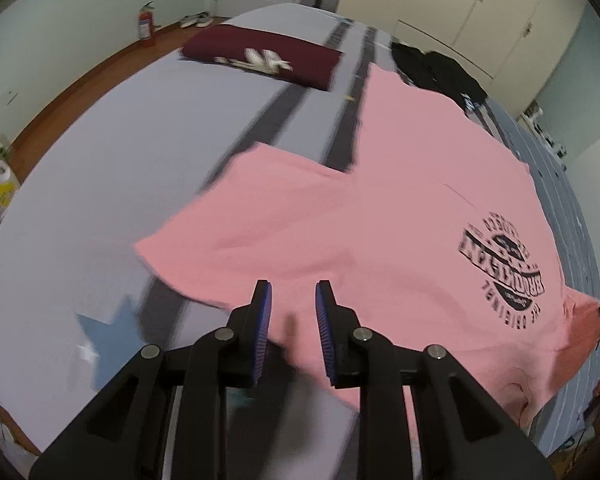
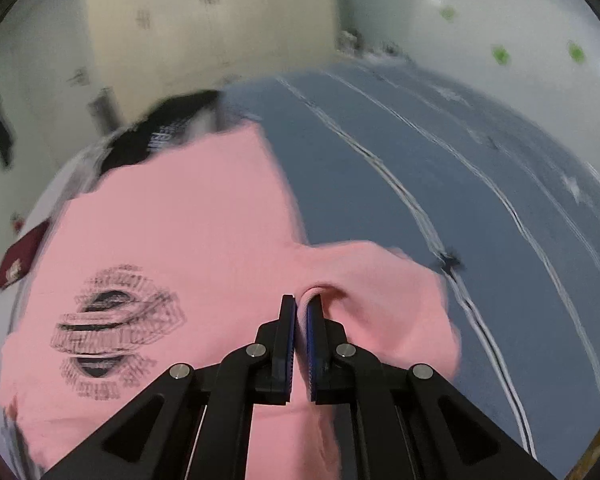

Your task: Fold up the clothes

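Lying spread on the bed (image 1: 100, 184), the pink T-shirt (image 1: 380, 220) runs its long axis from the neck end, close under both cameras, away to the hem near the black garment (image 1: 440, 68). Its black round print (image 1: 504, 264) reads upside down in the left wrist view, so the chest faces up and the collar points toward the person. One short sleeve (image 1: 220, 208) sticks out sideways over the pale grey side of the bedcover; the other sleeve (image 2: 384, 292) lies on the blue-grey striped side.

The left gripper (image 1: 293, 316) hangs over the shirt's near edge beside that first sleeve; its jaws stand narrowly apart, with a blurred ridge of pink cloth in the gap, and whether the pads press on it cannot be told. The right gripper (image 2: 302, 312) has its jaws pinched together on a raised fold of pink fabric at the shoulder, where the second sleeve meets the body.

Beyond the shirt's hem, left of the black garment, a folded maroon garment (image 1: 260, 56) lies flat on the bed. Farther off than the maroon garment, a red fire extinguisher (image 1: 146, 26) stands by the wall.
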